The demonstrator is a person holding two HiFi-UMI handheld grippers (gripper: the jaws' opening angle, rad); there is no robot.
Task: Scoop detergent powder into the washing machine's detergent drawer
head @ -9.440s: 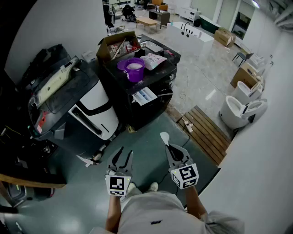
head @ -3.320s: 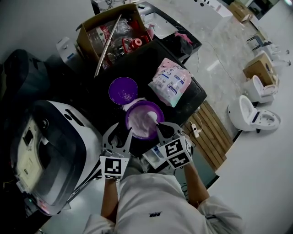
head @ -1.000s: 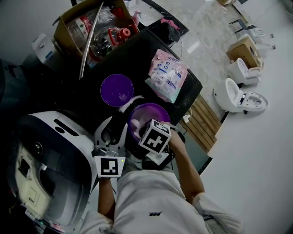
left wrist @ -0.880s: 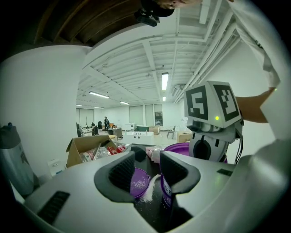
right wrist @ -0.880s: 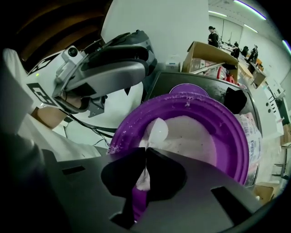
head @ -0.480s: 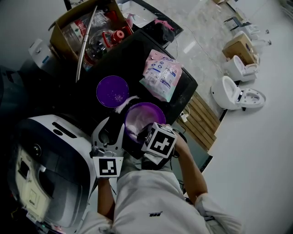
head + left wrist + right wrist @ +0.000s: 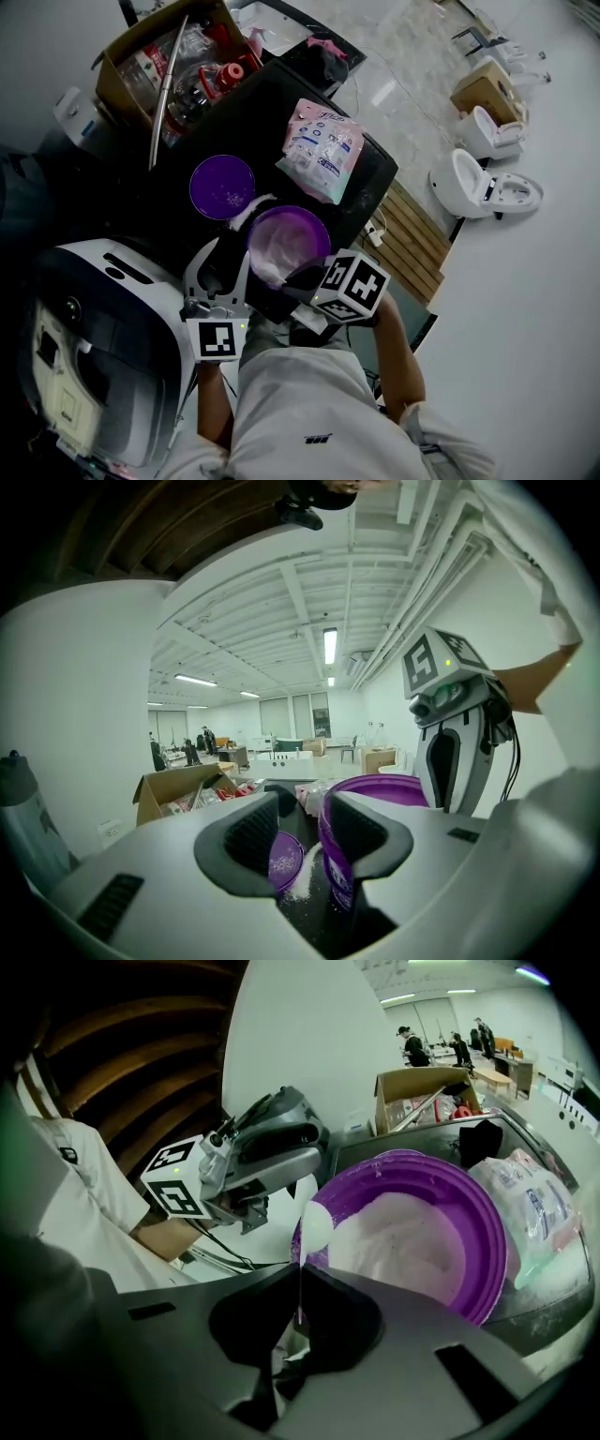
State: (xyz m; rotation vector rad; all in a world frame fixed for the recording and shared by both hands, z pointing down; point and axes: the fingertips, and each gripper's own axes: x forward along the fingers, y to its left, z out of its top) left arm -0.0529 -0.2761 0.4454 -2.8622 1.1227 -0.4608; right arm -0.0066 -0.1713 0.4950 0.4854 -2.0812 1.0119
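While the right claw (image 7: 298,1286) is pinching a scoop (image 7: 316,1225), the purple tub (image 7: 307,222) is holding white powder (image 7: 272,261). The left claw (image 7: 305,834) is hanging spread.

White short-sleeved shirt (image 7: 300,412), grey left claw (image 7: 225,261), grey right claw (image 7: 298,275), black-and-white marker cubes (image 7: 354,286), black cables (image 7: 511,752)

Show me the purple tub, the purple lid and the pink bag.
purple tub (image 7: 292,209), head view, on its far rim.
purple lid (image 7: 222,187), head view, on its middle.
pink bag (image 7: 319,150), head view, on its middle.
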